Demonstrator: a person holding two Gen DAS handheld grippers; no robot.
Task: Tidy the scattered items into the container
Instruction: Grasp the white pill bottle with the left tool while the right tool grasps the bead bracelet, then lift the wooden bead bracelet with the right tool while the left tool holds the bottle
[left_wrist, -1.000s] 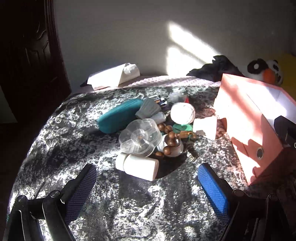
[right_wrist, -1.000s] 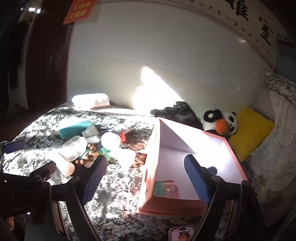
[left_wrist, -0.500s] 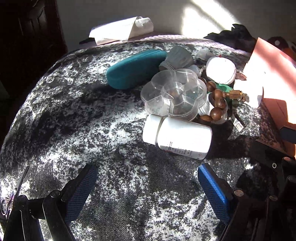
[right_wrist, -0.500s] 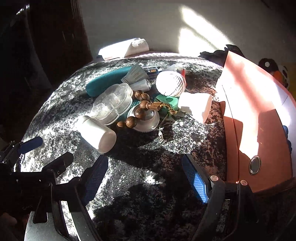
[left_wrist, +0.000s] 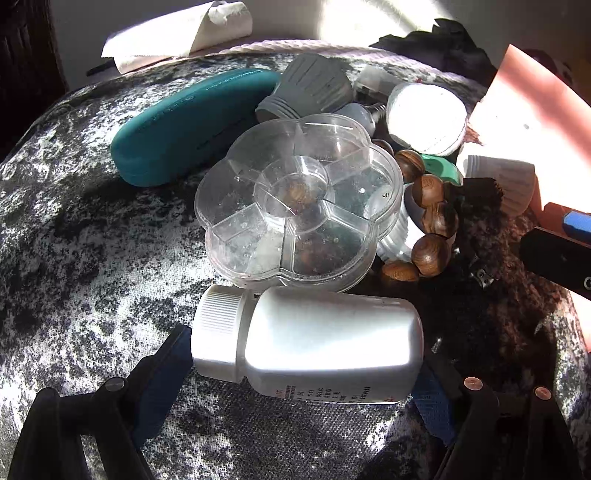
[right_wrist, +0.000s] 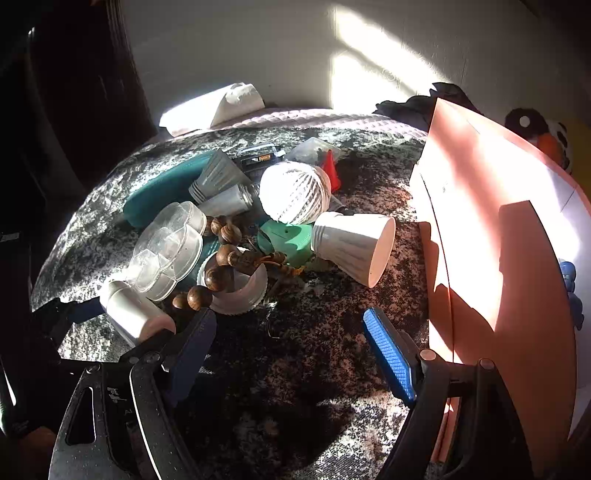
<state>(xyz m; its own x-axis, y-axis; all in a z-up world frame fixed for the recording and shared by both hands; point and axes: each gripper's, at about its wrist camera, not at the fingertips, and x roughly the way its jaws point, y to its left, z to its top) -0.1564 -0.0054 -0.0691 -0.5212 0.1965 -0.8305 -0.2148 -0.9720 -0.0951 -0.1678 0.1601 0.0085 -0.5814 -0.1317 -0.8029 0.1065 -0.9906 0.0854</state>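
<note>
White items: one bottle (left_wrist: 325, 339), two lampshade-like cups (right_wrist: 351, 245).

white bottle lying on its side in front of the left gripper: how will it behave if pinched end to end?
The white bottle is a smooth cylinder on its side, so it will probably roll if nudged. Its glossy plastic may slip between the pads. It looks rigid; the ribbed cap should give better purchase. Weight cannot be judged.

Panda plush toy (right_wrist: 546, 138), dark clothing (right_wrist: 413, 105)
</note>
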